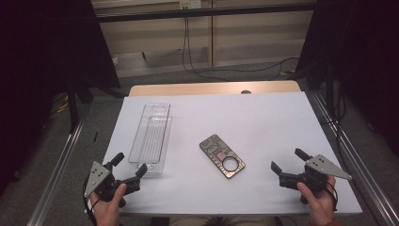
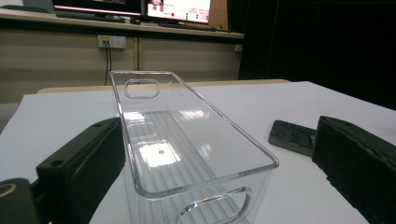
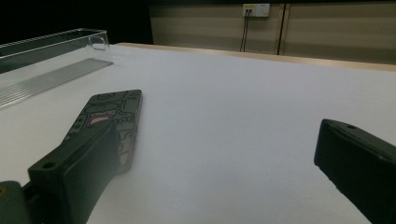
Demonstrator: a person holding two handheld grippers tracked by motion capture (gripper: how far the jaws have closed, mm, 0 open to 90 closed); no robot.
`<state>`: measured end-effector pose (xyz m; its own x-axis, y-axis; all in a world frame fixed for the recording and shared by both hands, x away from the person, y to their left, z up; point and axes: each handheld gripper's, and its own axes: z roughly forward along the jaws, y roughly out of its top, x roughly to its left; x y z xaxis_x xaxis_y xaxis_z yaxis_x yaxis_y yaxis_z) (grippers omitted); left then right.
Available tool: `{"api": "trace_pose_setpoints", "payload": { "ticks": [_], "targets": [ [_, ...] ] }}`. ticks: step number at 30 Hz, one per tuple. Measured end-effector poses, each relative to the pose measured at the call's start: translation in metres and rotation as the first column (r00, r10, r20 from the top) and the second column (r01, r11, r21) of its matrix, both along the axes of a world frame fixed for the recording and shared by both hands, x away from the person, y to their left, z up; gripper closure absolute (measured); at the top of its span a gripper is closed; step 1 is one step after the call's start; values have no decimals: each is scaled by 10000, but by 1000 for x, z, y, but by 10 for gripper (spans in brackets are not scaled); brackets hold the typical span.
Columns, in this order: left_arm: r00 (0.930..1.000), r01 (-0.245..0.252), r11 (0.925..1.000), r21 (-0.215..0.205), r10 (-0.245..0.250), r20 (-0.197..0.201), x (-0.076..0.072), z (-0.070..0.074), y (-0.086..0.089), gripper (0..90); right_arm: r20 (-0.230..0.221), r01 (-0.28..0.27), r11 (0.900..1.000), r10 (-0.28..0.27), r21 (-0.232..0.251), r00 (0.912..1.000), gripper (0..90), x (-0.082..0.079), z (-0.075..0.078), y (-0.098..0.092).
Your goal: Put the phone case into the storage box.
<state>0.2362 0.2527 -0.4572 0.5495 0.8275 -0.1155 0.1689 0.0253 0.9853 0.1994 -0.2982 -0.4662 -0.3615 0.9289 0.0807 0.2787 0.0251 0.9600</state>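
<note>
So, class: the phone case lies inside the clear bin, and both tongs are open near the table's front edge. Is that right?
Not quite. The phone case lies on the white table, to the right of the clear bin and apart from it, as the high view shows. The rest holds: the left tongs and right tongs are open near the front edge.

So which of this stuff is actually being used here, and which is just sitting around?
In use, it seems:
- clear plastic bin, its near end between the open jaws of the left hand-held gripper
- patterned phone case, nearest the open right hand-held gripper

Just lying about:
- white table sheet
- cables on the floor behind
- wall socket
</note>
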Motion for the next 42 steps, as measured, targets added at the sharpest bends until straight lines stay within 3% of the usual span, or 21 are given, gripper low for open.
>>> {"api": "trace_pose_setpoints", "payload": {
  "ticks": [8,16,19,22,24,26,28,29,33,36,42],
  "targets": [
    [9999,-130,9999,40,130,-71,1,-1,1,29,-208,-204,9997,207,156,9996,7,0,1,1],
    [9999,-71,10000,20,72,-115,-2,-1,2,28,-914,-973,9950,991,233,9909,13,2,4,4],
    [9999,5,10000,61,-4,-111,-3,-1,2,28,-1334,-1330,9902,1376,432,9815,14,3,6,6],
    [10000,19,10000,64,-19,-78,-4,-1,3,28,-1825,-1920,9791,2014,676,9624,28,5,7,7],
    [10000,-24,10000,81,25,-86,-4,-1,3,28,-1864,-1898,9797,1988,652,9621,28,5,8,8],
    [9999,25,10000,31,-25,-97,-4,-1,3,28,-2058,-2111,9755,2193,612,9537,28,6,9,10],
    [10000,-38,9999,96,39,-92,-4,-1,3,28,-2115,-2126,9751,2211,624,9520,28,6,9,11],
    [9999,-13,10000,16,13,-136,-4,-1,2,28,-2298,-2266,9715,2367,697,9440,28,6,9,12],
    [9998,-116,9998,131,118,-129,-3,-1,1,28,-2458,-2360,9692,2463,707,9375,25,7,9,13],
    [9999,-9,9998,197,12,-156,-2,-2,-1,28,-2934,-2739,9587,2841,763,9128,24,7,8,17],
    [9997,-127,9998,164,130,-185,-3,-2,2,28,-3118,-3214,9440,3282,745,8917,25,8,8,24]
  ]
}}
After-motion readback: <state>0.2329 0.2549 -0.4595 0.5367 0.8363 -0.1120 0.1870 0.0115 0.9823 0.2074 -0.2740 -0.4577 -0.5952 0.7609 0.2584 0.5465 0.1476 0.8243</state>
